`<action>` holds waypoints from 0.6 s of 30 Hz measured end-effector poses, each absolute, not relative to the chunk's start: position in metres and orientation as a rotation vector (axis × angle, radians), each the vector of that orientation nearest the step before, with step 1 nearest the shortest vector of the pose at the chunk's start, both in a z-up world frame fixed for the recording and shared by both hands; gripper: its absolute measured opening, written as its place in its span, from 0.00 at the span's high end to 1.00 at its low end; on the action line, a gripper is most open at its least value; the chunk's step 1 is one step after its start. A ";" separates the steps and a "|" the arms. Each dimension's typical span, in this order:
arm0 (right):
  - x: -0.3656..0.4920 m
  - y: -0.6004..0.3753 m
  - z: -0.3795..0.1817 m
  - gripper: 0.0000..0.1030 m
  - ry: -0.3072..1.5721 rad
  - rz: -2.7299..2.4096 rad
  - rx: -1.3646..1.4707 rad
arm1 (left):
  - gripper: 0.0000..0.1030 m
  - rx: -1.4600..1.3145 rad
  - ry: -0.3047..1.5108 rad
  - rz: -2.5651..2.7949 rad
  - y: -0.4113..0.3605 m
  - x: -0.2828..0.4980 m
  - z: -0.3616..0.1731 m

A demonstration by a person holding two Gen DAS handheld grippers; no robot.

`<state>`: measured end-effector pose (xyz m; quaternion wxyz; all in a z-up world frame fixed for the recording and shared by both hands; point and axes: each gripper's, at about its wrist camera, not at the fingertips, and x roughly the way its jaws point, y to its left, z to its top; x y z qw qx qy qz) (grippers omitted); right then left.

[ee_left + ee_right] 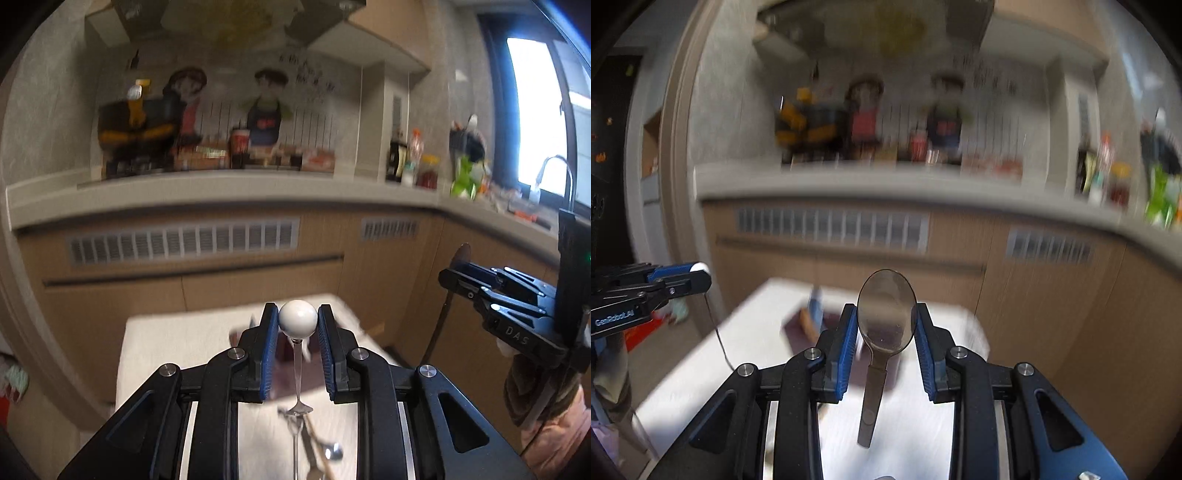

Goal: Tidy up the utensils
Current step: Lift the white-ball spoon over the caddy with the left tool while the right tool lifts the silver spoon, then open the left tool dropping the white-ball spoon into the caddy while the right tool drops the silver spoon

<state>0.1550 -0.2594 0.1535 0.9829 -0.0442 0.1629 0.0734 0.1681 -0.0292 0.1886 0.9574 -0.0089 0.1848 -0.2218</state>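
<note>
left gripper point(297, 320): pinching white ball-topped utensil point(297, 318), ball up
right gripper point(886, 325): pinching spoon point(886, 314) bowl, handle toward 6 o'clock
table point(177, 343): below both

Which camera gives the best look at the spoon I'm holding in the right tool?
The right wrist view. There the spoon fills the centre, bowl up between the right tool's blue pads, handle hanging down. The left wrist view shows only its bowl edge above that tool, with the thin handle below.
</note>
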 end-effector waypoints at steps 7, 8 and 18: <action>0.215 -0.247 0.190 0.73 0.249 0.104 -0.098 | 0.78 -0.011 0.285 -0.442 -0.039 0.216 0.217; 0.221 -0.244 0.189 0.73 0.247 0.098 -0.102 | 0.78 -0.010 0.286 -0.436 -0.041 0.226 0.215; 0.299 -0.224 0.122 0.73 0.400 0.079 -0.110 | 0.78 -0.055 0.505 -0.469 -0.062 0.319 0.137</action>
